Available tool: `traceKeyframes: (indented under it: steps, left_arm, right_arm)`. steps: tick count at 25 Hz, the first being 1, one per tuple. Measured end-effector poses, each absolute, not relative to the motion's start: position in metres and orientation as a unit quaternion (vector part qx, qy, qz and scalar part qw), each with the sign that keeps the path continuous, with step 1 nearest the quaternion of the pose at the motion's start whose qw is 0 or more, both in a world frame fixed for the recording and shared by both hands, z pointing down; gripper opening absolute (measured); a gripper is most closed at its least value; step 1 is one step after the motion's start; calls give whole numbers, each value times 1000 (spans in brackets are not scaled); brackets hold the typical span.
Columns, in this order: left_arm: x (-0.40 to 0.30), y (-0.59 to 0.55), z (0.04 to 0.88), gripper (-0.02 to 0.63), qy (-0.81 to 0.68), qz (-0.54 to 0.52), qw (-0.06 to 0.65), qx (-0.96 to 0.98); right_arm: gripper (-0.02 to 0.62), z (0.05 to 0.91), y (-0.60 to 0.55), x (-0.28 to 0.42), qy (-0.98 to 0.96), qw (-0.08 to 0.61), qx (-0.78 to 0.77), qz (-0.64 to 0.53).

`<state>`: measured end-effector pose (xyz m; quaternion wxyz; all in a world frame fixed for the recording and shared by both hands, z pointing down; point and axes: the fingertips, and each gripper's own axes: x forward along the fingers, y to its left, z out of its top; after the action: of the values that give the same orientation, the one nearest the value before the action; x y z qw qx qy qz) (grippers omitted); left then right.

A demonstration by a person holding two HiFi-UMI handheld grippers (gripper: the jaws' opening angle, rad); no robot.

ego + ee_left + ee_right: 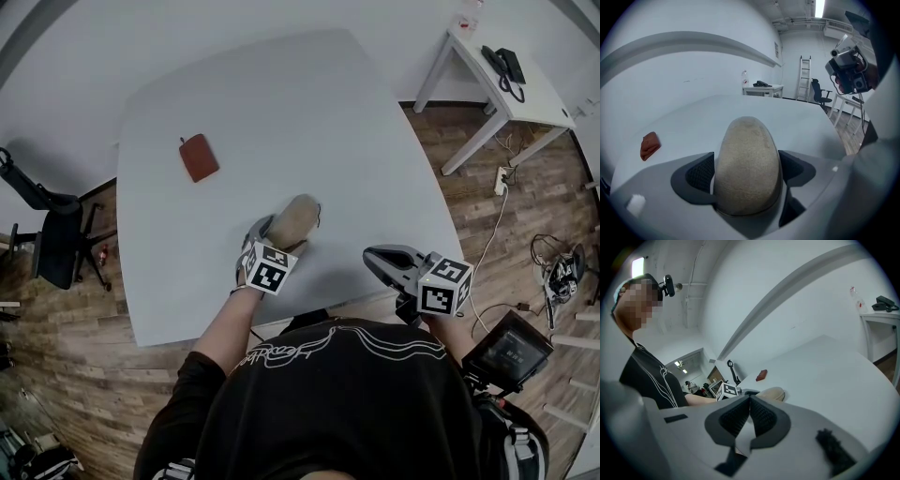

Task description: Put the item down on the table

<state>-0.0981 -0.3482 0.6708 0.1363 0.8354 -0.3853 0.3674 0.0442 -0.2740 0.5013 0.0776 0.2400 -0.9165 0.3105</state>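
Note:
A tan, rounded pouch (296, 221) lies on the white table (356, 122) near its front edge. It sits between the jaws of my left gripper (277, 234), which stands open around it. In the left gripper view the pouch (747, 164) fills the space between the dark pads (699, 174); a thin pale gap shows at the left pad, and the right pad is close against it. My right gripper (373, 257) hovers over the table's front right edge, shut and empty, with its pads (738, 417) meeting. From there the pouch (772, 393) shows beyond them.
A red-brown wallet (198, 157) lies at the far left of the table. A small white side table (525, 101) with a black phone stands to the right, an office chair (47, 234) to the left. Cables and gear lie on the wooden floor at right.

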Motion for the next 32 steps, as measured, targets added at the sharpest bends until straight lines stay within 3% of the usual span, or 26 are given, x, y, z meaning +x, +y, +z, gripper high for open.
traceKeyframes:
  steps: [9, 22, 29, 32]
  left_arm:
    - [-105, -355, 664, 506, -411, 346, 125, 834]
    - [-90, -293, 581, 488, -400, 268, 162, 861]
    - [-48, -226, 493, 312, -342, 186, 177, 904]
    - [-39, -205, 462, 127, -331, 166, 161, 915]
  right_arm:
    - [9, 500, -269, 48, -921, 80, 236, 300]
    - [9, 473, -246, 39, -941, 77, 207, 256]
    - [9, 437, -213, 40, -952, 58, 199, 225]
    - [9, 426, -202, 38, -957, 53, 193, 211]
